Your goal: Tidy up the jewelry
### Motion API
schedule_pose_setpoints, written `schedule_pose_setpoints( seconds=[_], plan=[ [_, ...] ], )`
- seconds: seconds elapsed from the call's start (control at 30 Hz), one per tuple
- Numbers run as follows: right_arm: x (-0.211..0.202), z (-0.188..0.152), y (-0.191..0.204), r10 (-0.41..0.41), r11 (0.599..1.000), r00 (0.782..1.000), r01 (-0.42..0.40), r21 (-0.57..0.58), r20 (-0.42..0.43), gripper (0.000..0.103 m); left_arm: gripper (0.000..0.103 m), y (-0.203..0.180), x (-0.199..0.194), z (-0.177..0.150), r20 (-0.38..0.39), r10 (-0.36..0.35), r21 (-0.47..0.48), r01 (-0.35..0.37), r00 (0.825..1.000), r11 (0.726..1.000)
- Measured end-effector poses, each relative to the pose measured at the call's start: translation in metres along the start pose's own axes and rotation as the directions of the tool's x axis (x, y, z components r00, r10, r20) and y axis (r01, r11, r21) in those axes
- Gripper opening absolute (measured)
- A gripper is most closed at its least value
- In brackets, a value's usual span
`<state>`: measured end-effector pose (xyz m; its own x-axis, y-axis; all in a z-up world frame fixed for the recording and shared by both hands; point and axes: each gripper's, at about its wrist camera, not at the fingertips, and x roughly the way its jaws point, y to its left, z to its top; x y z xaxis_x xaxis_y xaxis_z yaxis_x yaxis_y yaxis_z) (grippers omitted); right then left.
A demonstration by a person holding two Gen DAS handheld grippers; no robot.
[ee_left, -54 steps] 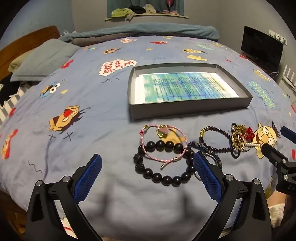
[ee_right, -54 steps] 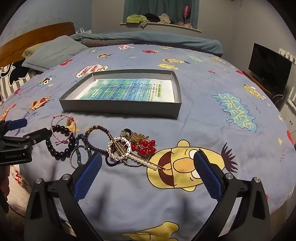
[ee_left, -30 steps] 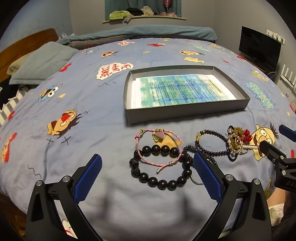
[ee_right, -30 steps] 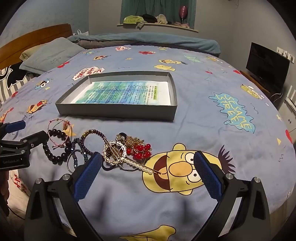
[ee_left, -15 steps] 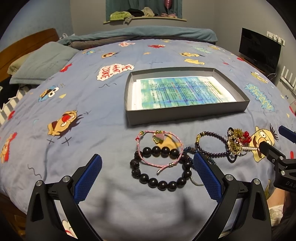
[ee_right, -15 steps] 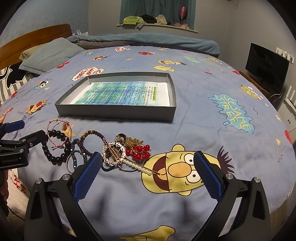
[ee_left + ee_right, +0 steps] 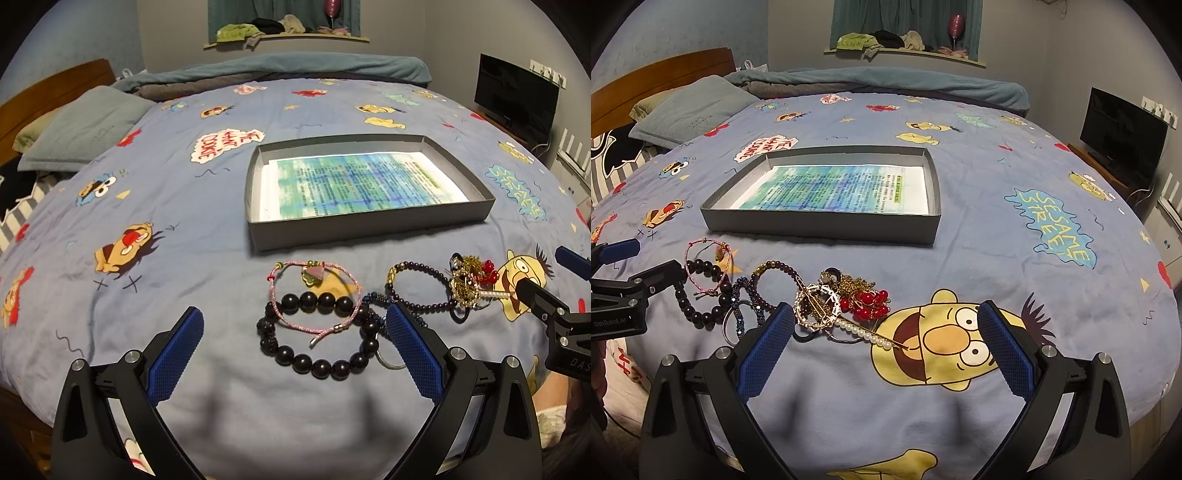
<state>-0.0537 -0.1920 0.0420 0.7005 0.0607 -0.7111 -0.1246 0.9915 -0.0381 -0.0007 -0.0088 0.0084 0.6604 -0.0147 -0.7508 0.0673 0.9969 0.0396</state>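
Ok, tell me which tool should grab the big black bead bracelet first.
Left. The large black round-bead bracelet lies between the open left tool fingers, while the open right tool faces the gold and red jewelry tangle instead.

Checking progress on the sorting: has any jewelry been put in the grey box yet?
No, the grey box holds only a printed sheet; the black bead bracelet lies outside it on the bedspread.

I am looking across a wide bed covered by a blue cartoon-print bedspread (image 7: 979,177). A brown wooden headboard (image 7: 661,74) is standing at left, a grey pillow (image 7: 690,107) lying near it. A black flat television (image 7: 1123,133) is sitting at right beside grey walls (image 7: 1052,55).
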Motion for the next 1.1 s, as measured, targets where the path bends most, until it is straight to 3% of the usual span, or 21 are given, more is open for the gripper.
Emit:
schedule_pose_setpoints(
  seconds=[1.1],
  plan=[
    [-0.0014,0.0021,0.0002,0.002,1.000,1.000,-0.002,-0.011,-0.001,0.098,0.098,0.0016,-0.0021,0.0021,-0.005,-0.006,0.003,0.006,1.000,1.000]
  ],
)
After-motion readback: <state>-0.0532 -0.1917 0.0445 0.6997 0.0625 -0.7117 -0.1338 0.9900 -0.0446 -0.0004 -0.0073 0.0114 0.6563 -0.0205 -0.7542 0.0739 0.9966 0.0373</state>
